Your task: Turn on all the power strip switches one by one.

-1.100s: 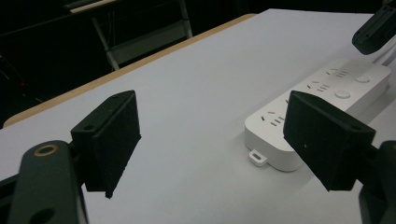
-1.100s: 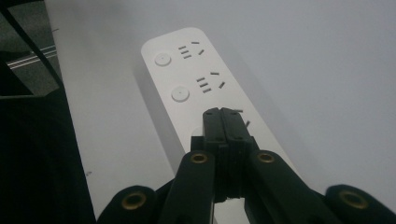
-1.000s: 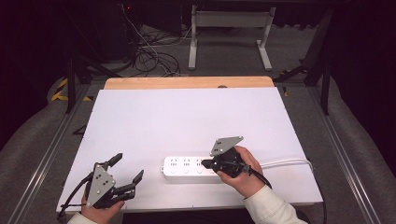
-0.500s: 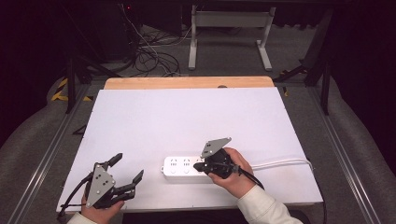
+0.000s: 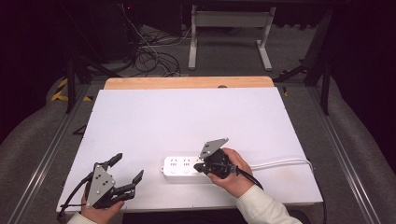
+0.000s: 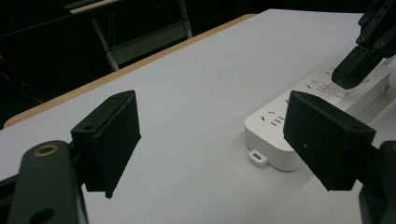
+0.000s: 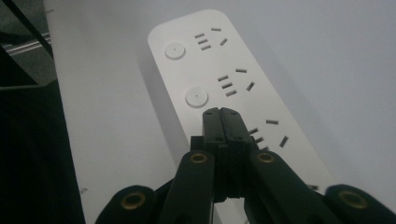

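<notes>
Three-socket white power strip [image 5: 184, 168] (round buttons), corded

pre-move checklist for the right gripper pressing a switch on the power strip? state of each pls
1. Right gripper jaws shut into one tip: ok.
2. Tip over the power strip, near a round button: ok.
3. Tip touching a button: cannot tell.
4. Strip lying flat on the white table: ok.
5. Left gripper open, apart from the strip: ok.
6. Strip's white cable away from both hands' path: ok.
</notes>
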`<state>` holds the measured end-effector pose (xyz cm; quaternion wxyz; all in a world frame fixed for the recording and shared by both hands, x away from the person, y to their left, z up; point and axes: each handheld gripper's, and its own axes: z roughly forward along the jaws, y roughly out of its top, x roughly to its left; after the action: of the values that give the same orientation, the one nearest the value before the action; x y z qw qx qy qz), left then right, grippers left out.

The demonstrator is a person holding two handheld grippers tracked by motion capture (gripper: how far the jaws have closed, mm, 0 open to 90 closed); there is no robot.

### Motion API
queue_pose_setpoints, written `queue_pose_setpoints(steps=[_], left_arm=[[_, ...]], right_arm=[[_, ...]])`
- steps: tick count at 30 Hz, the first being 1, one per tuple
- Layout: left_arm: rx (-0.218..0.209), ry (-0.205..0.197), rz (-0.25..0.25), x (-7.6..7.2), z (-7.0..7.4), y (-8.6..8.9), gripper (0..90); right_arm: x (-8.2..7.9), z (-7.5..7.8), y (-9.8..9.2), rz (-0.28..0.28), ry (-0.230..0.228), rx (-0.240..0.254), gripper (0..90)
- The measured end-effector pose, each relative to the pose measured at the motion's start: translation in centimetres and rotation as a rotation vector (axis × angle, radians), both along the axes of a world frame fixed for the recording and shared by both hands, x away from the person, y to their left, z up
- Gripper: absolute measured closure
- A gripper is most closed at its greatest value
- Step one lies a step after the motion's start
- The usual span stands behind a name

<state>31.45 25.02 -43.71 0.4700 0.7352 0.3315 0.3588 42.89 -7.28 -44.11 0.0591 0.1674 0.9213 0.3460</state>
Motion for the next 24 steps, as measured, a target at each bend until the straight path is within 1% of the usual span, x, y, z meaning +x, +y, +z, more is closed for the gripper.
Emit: queue_pose_setpoints(steps=[3, 6, 9, 11, 14, 17, 24], left_arm=[[-0.003, 0.002, -0.001, -0.01, -0.02, -0.03, 19.0], [-0.005, 0.004, -0.001, -0.02, -0.03, -0.04, 19.0], [0.002, -0.001, -0.001, -0.01, 0.01, 0.01, 19.0], [0.003, -0.002, -0.001, -0.02, 0.02, 0.03, 19.0], [0.001, -0.002, -0.001, -0.02, 0.01, 0.00, 19.0], [0.001, -0.002, -0.001, -0.03, 0.01, -0.01, 19.0], [0.002, -0.002, -0.002, -0.04, 0.01, -0.06, 19.0]], right_arm=[[0.05, -0.23, 0.10, 0.000, -0.005, -0.019, 90.0], [0.04, -0.31, 0.13, -0.003, -0.005, -0.027, 90.0], [0.03, -0.44, 0.16, -0.003, -0.008, -0.032, 90.0], [0.05, -0.52, 0.19, 0.000, -0.010, -0.045, 90.0], [0.03, -0.58, 0.23, -0.001, -0.008, -0.042, 90.0], [0.11, -0.61, 0.15, -0.008, 0.009, -0.034, 90.0], [0.16, -0.72, 0.19, -0.010, 0.010, -0.036, 90.0]])
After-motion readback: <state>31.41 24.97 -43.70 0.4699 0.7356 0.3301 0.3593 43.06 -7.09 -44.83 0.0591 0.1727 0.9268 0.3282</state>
